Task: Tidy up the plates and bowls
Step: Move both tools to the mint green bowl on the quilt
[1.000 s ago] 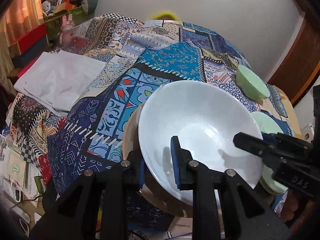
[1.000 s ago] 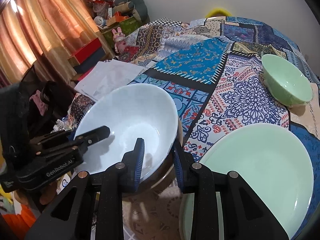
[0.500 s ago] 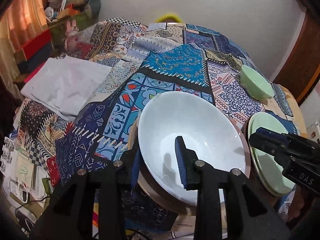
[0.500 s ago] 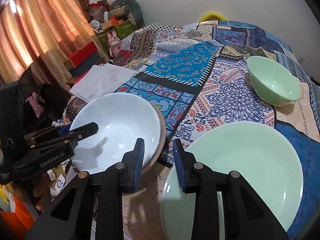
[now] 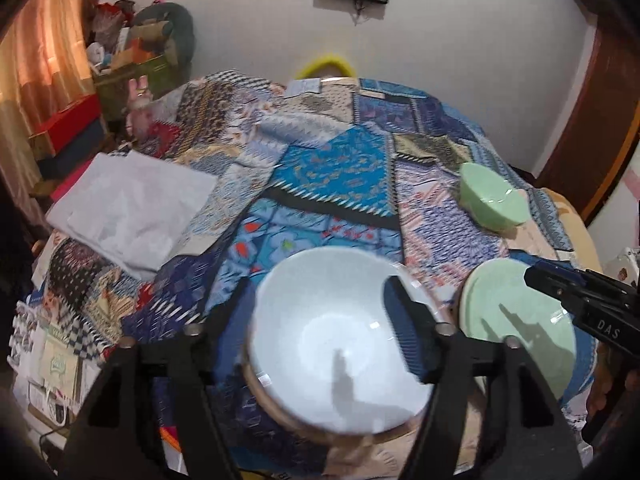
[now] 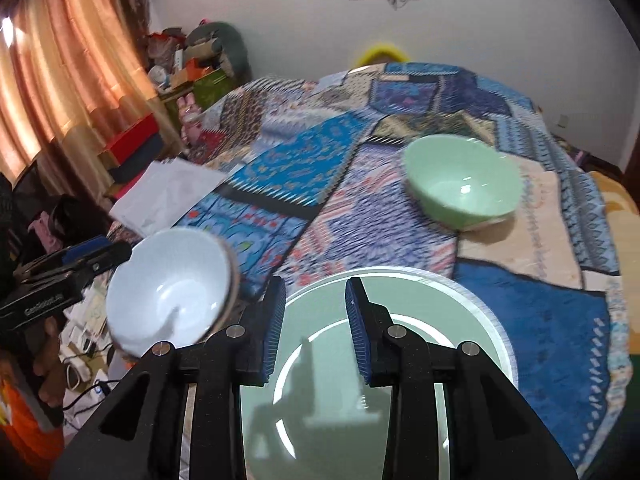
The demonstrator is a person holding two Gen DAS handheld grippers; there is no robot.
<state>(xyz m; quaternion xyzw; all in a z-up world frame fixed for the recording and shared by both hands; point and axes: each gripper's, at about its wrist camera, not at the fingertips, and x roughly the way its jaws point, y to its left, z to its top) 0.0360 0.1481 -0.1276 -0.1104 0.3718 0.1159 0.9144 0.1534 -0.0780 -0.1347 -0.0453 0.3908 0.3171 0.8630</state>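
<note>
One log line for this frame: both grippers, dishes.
left gripper: open around pale blue bowl | right gripper: open over green plate | green bowl: on patterned cloth, apart

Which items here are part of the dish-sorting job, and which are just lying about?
Job:
- white bowl, between the left claw's fingers
- green plate, under the open right claw
- green bowl, alone on the patchwork cloth

Lying about:
- white folded cloth
- red box
- toys by the curtain
</note>
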